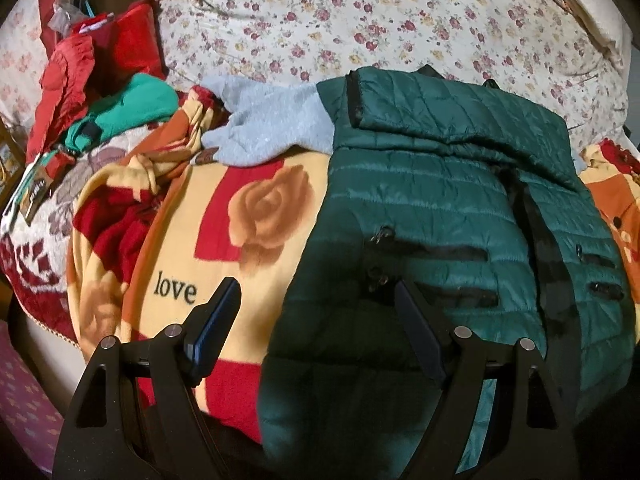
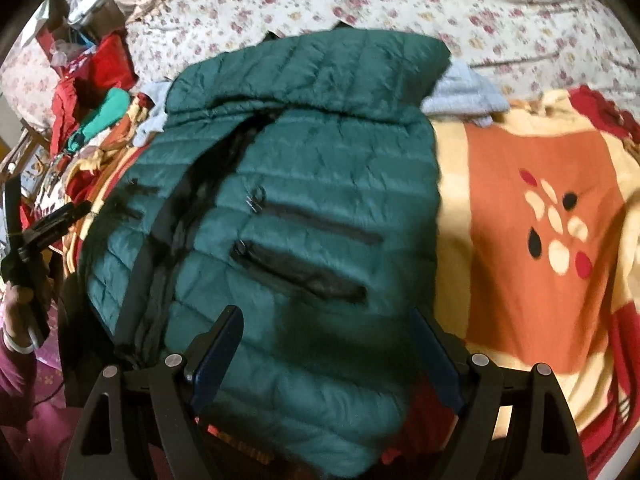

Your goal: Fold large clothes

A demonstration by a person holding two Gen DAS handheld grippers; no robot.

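Note:
A dark green quilted jacket (image 1: 432, 200) (image 2: 304, 184) lies flat on a rose-patterned blanket (image 1: 248, 208), its top part folded over, black zip pockets facing up. My left gripper (image 1: 318, 304) hangs open over the jacket's lower left edge, one finger above the blanket, the other above the green fabric. Over the jacket's lower right part my right gripper (image 2: 328, 332) is open too, nothing between its fingers. The left gripper (image 2: 60, 216) also shows at the left edge of the right wrist view, held by a hand.
A grey garment (image 1: 272, 124) lies under the jacket's top. Red and teal clothes (image 1: 120, 108) are piled at the left. The floral bedsheet (image 1: 360, 24) stretches beyond. The orange blanket panel (image 2: 540, 232) lies to the jacket's right. A pink sleeve (image 2: 16, 380) is at lower left.

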